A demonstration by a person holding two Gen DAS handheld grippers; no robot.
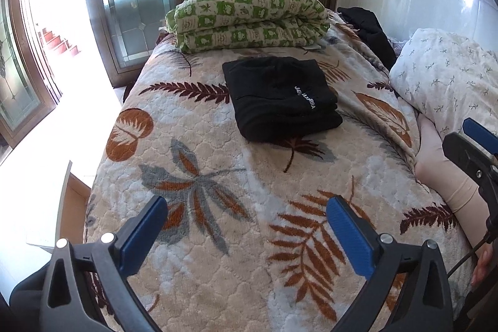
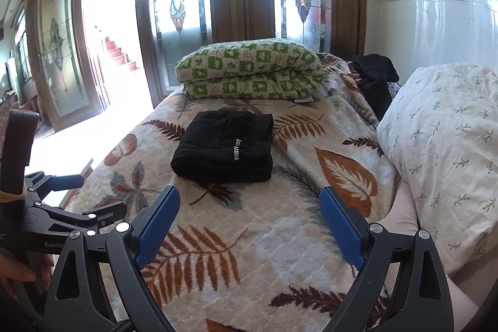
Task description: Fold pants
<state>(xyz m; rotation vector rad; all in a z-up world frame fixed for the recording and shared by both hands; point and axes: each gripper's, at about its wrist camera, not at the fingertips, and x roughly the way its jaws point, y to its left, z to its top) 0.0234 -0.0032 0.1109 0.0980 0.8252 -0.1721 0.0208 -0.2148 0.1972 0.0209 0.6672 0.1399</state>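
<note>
The black pants [image 1: 281,98] lie folded into a compact stack with white lettering on top, in the middle of the leaf-patterned bed cover [image 1: 218,182]. They also show in the right wrist view [image 2: 224,146]. My left gripper [image 1: 247,207] is open and empty, well short of the pants above the near part of the bed. My right gripper [image 2: 250,198] is open and empty, just short of the stack's near edge. The right gripper also shows at the right edge of the left wrist view [image 1: 473,145], and the left gripper at the left of the right wrist view [image 2: 71,195].
A folded green-checked quilt [image 1: 249,19] lies at the far end of the bed. A white floral pillow [image 1: 448,77] sits on the right, with dark clothing [image 1: 370,30] behind it by the tiled wall. Glass doors stand beyond; the bed's left edge drops to the floor.
</note>
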